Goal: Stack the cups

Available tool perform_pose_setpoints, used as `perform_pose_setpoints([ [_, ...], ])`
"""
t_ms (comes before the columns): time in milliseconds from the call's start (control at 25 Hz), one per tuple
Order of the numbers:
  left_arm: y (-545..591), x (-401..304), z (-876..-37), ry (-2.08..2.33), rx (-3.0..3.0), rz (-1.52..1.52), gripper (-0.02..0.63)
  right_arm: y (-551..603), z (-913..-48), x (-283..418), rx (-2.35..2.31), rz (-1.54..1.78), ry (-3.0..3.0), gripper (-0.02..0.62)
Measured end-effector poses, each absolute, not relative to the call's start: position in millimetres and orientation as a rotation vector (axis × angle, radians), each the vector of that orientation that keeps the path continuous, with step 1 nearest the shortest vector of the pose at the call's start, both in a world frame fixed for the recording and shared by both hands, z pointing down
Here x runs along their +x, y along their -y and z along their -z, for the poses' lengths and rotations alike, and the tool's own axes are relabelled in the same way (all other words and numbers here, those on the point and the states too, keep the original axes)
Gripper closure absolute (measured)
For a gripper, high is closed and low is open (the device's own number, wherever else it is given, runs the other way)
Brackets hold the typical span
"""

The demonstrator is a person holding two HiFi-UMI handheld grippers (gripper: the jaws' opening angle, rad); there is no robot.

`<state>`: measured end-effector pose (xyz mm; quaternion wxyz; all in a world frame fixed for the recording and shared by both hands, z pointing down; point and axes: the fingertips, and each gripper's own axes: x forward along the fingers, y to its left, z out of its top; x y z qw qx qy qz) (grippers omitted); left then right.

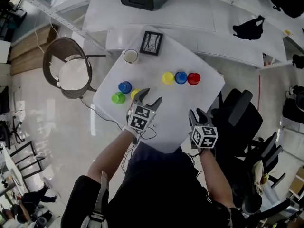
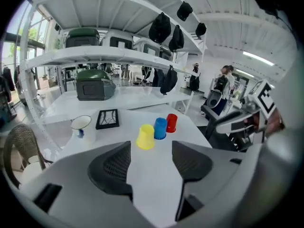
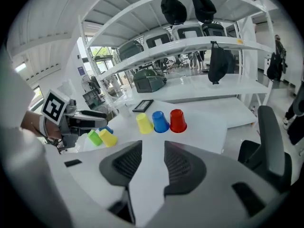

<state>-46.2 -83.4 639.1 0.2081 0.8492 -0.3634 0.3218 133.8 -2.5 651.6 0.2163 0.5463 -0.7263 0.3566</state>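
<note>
Upside-down cups stand on the white table (image 1: 199, 61). A yellow cup (image 1: 167, 78), a blue cup (image 1: 180, 77) and a red cup (image 1: 193, 78) form a row at the right. At the left, a second blue cup (image 1: 125, 87), a green cup (image 1: 118, 98) and a second yellow cup (image 1: 135, 93) cluster together. My left gripper (image 1: 151, 97) hangs open just right of that cluster, partly hiding its yellow cup. In the left gripper view the jaws frame bare table with the row's yellow cup (image 2: 145, 137) beyond. My right gripper (image 1: 198, 113) is open and empty near the table's front edge.
A black picture frame (image 1: 152, 42) and a white mug (image 1: 130, 56) sit at the table's far side. A wicker chair (image 1: 66, 68) stands to the left and a black office chair (image 1: 237, 110) to the right. White shelving with bags runs behind.
</note>
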Motion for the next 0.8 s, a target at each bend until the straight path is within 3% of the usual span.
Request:
perform_pose_setpoints([
  [440,48.8,-176.8,-643.6,1.262,2.195,-0.913,0.347,1.6,-616.0,87.0,1.473,-0.906,2.056,0.456],
  [800,51.3,-219.6,-668.8,1.289,2.198,-0.984,0.347,-28.6,-598.5,84.6,1.540,-0.853,1.983,0.457],
])
